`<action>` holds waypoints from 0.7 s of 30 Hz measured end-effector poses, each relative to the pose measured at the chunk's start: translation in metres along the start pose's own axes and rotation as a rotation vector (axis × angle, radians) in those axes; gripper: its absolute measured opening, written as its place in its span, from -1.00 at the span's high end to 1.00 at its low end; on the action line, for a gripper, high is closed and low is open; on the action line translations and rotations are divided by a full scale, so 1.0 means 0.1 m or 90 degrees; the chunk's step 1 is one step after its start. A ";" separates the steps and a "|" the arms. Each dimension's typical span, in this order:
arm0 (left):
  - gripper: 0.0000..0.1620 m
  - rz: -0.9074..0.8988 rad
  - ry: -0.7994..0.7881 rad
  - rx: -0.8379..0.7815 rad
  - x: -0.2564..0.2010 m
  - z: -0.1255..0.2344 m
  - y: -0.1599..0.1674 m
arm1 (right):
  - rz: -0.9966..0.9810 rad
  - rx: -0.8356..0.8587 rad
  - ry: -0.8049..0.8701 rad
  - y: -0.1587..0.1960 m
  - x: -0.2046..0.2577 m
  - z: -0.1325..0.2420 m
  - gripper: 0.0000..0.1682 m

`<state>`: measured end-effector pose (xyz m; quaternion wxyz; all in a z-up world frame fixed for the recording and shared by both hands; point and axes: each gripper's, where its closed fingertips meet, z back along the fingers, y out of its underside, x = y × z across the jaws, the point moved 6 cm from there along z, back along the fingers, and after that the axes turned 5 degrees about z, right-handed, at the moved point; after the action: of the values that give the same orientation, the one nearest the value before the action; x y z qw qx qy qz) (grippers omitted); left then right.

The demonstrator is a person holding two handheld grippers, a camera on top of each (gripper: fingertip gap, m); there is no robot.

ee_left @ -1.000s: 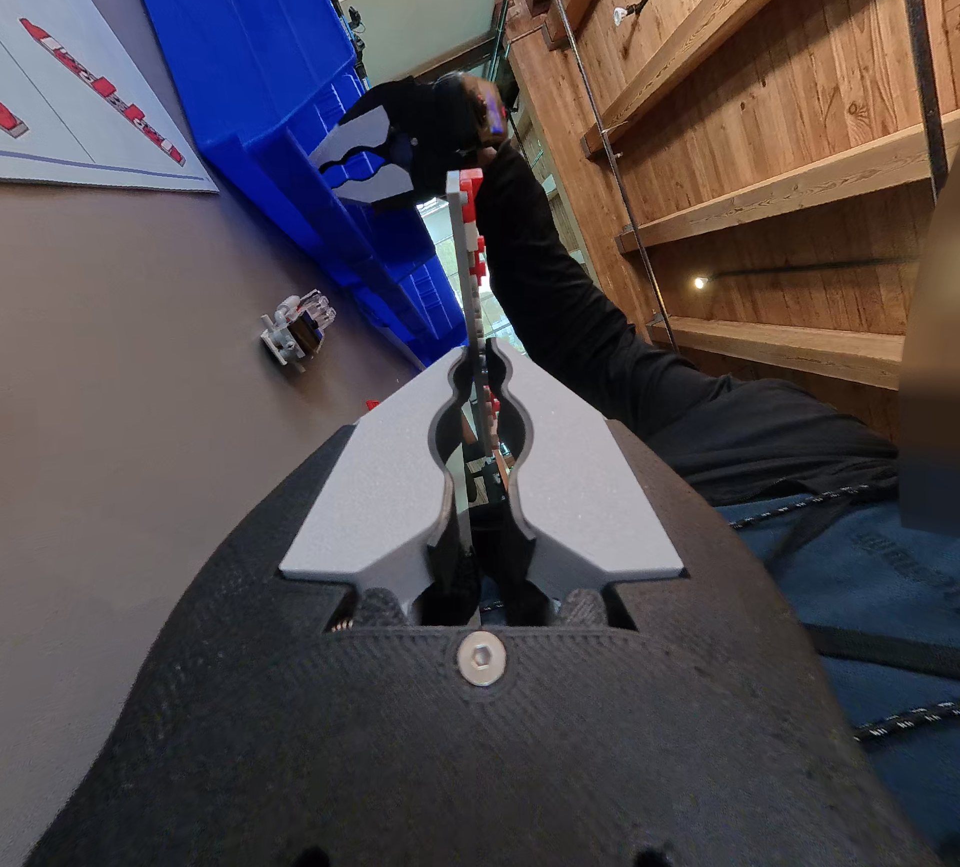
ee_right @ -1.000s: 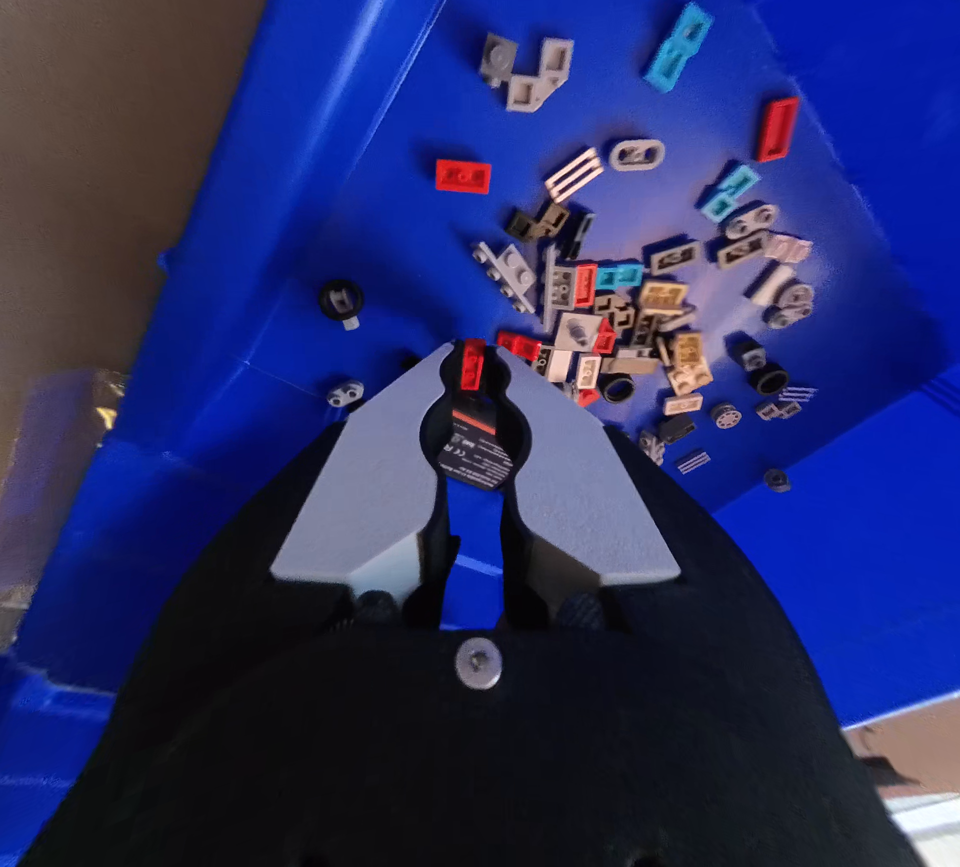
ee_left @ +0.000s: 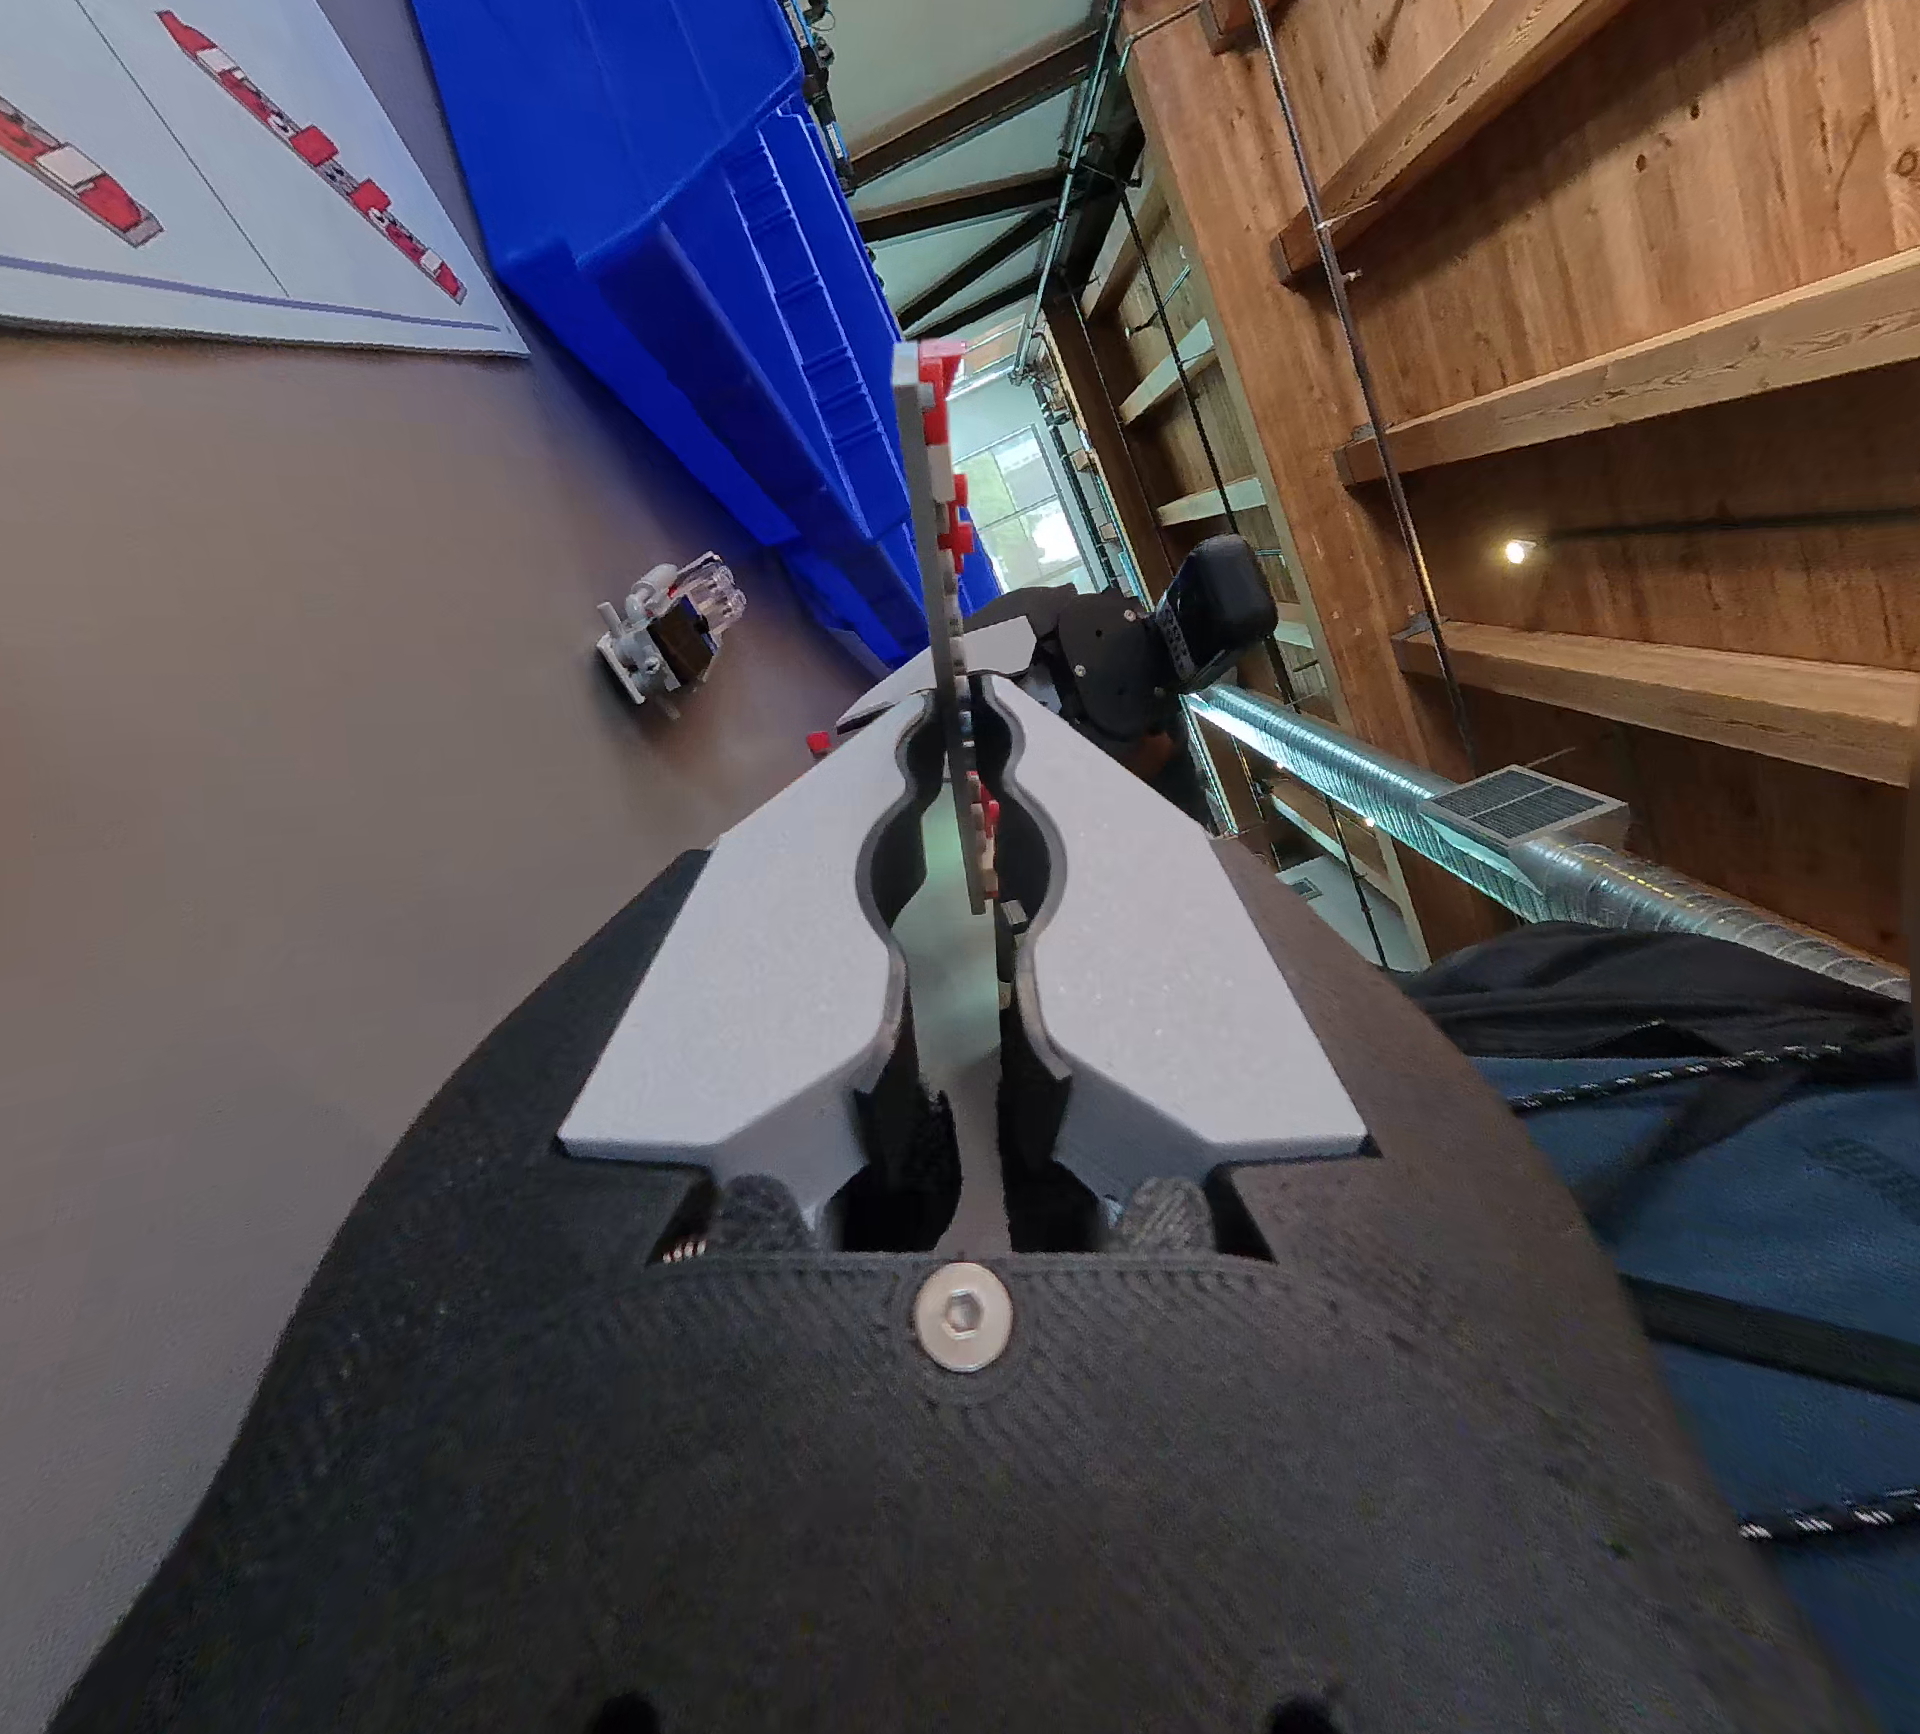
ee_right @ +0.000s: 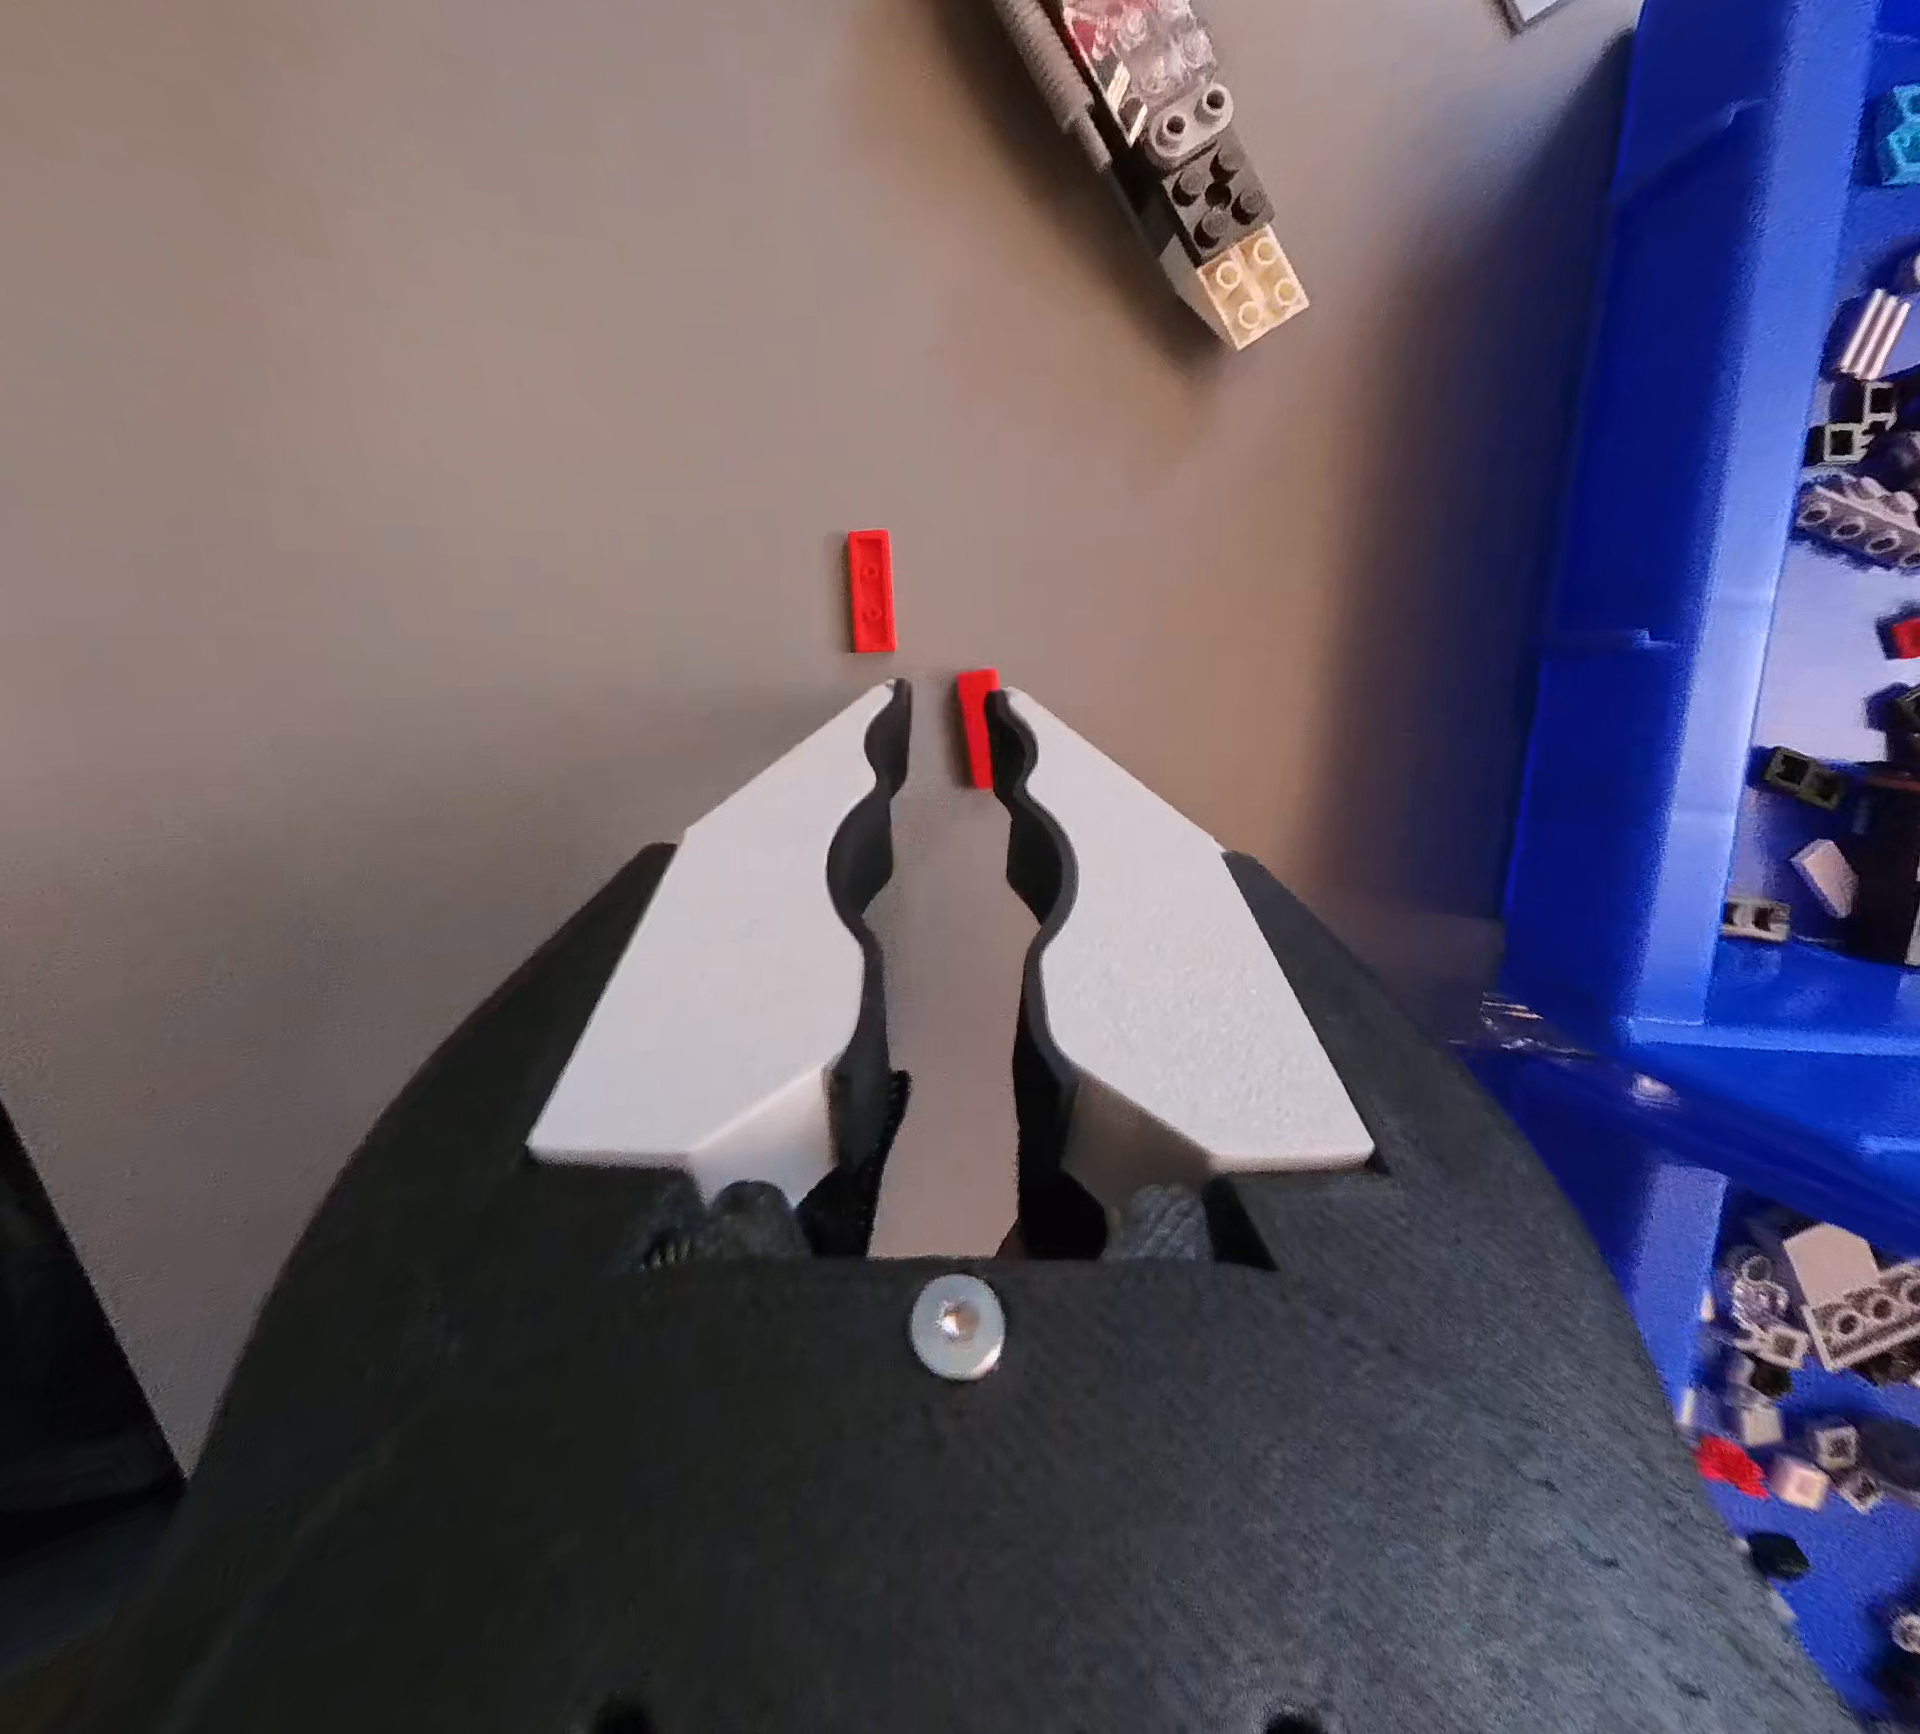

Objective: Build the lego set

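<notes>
My left gripper (ee_left: 961, 702) is shut on a long grey Lego strip (ee_left: 940, 562) with red and white pieces, held edge-on and pointing away from me. My right gripper (ee_right: 948, 692) is open just above the brown table (ee_right: 416, 334). A small red plate (ee_right: 977, 728) leans against the inside of its right finger (ee_right: 1013, 739); the left finger does not touch it. A second red plate (ee_right: 869, 590) lies flat on the table just ahead. A small grey, black, tan and clear sub-assembly (ee_right: 1132, 74) lies farther off; it also shows in the left wrist view (ee_left: 670, 635).
Blue bins (ee_right: 1714, 541) holding several loose pieces line the right side; they also show in the left wrist view (ee_left: 644, 157). An instruction sheet (ee_left: 187, 74) lies on the table. The right gripper's body (ee_left: 1101, 656) sits just behind my left gripper. A person's dark clothing (ee_left: 1662, 1113) is at the right. Spacing between my two grippers at the tips: around 20 cm.
My right gripper has left the blue bin with the red plate, come over the table and opened. My left gripper still holds the strip.
</notes>
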<state>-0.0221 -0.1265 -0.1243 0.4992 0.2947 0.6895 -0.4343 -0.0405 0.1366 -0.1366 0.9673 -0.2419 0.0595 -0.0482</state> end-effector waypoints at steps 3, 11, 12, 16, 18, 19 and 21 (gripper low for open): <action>0.95 0.000 -0.005 -0.001 0.01 0.00 0.00 | -0.029 -0.046 0.002 -0.01 -0.02 0.06 0.77; 0.95 0.009 -0.024 0.007 0.04 -0.03 0.01 | -0.156 -0.217 0.074 0.18 -0.15 0.36 0.69; 0.95 0.011 -0.026 0.007 0.05 -0.03 0.00 | -0.171 -0.232 0.082 0.23 -0.15 0.38 0.68; 0.95 0.018 -0.036 0.008 0.07 -0.04 0.00 | -0.209 -0.302 0.096 0.37 -0.12 0.44 0.65; 0.95 0.021 -0.042 0.008 0.08 -0.04 0.00 | -0.223 -0.323 0.099 0.42 -0.11 0.43 0.64; 0.95 0.022 -0.046 0.007 0.09 -0.04 0.00 | -0.231 -0.330 0.101 0.45 -0.11 0.41 0.64; 0.95 0.025 -0.052 0.004 0.10 -0.04 -0.01 | -0.249 -0.340 0.095 0.51 -0.10 0.35 0.63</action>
<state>-0.0276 -0.1234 -0.1329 0.5345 0.2919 0.6609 -0.4385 -0.0421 0.1988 -0.1297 0.8350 -0.4897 0.0929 -0.2331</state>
